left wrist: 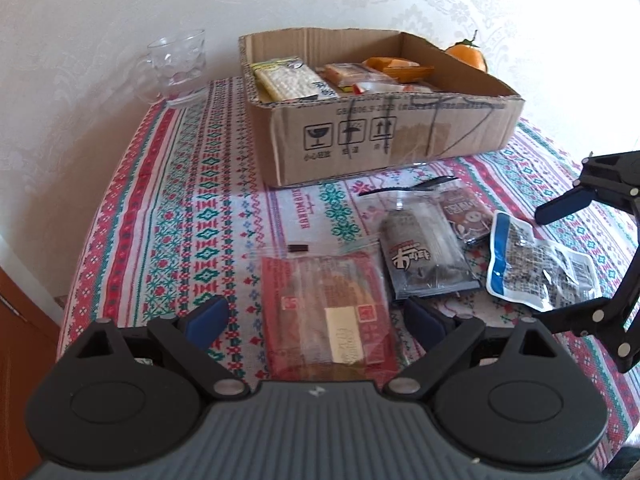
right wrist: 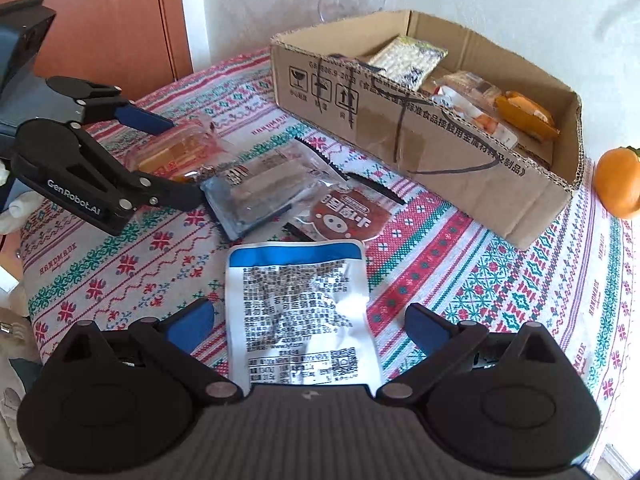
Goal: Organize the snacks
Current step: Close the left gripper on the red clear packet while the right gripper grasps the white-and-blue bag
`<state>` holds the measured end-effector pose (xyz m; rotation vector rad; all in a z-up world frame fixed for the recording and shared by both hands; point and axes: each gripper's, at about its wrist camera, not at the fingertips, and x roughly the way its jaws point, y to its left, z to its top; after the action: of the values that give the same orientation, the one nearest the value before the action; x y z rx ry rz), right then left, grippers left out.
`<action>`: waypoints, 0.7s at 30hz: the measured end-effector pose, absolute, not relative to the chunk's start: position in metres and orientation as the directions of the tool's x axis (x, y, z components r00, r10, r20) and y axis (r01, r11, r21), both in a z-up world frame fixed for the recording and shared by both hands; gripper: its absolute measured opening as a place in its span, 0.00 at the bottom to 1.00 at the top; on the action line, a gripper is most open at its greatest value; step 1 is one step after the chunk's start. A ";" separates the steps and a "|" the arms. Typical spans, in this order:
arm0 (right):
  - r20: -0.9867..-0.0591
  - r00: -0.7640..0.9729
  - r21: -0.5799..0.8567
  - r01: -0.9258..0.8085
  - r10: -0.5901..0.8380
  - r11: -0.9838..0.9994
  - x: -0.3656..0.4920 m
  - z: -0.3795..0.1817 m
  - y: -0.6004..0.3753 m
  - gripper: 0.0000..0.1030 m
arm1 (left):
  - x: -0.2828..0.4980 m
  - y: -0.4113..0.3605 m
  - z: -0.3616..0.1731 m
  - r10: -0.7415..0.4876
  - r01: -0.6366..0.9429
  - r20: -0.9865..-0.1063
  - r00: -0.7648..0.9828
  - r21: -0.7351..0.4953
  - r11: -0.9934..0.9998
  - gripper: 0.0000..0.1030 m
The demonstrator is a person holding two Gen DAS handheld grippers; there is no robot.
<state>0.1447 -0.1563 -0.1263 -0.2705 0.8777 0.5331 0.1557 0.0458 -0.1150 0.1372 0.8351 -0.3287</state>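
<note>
The left gripper [left wrist: 316, 316] is hovering with fingers spread wide around the red-wrapped pastry packet [left wrist: 328, 312], while the right gripper [right wrist: 308, 320] is straddling the blue-and-silver pouch [right wrist: 300, 312], jaws wide, both lying on the patterned tablecloth [left wrist: 180, 208] near the cardboard box [left wrist: 392, 128].
</note>
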 end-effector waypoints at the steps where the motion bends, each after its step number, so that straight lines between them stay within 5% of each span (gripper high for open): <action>1: -0.778 0.531 -0.008 -0.544 0.337 0.839 0.142 -0.127 -0.158 0.99 | 0.155 0.046 -0.115 -0.235 0.337 -0.744 0.626 -0.013 0.941 0.92; 13: -0.696 0.614 -0.010 -0.525 0.371 0.851 0.131 -0.128 -0.159 0.77 | 0.146 0.044 -0.115 -0.245 0.337 -0.733 0.635 -0.023 0.941 0.90; 21: -0.682 0.635 -0.010 -0.506 0.364 0.863 0.128 -0.130 -0.160 0.77 | 0.145 0.044 -0.111 -0.219 0.298 -0.732 0.646 -0.023 0.954 0.75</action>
<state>0.1276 -0.1602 -0.1295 -0.2081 0.7292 0.5013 0.1453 0.0442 -0.1113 0.1031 0.8178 -0.2948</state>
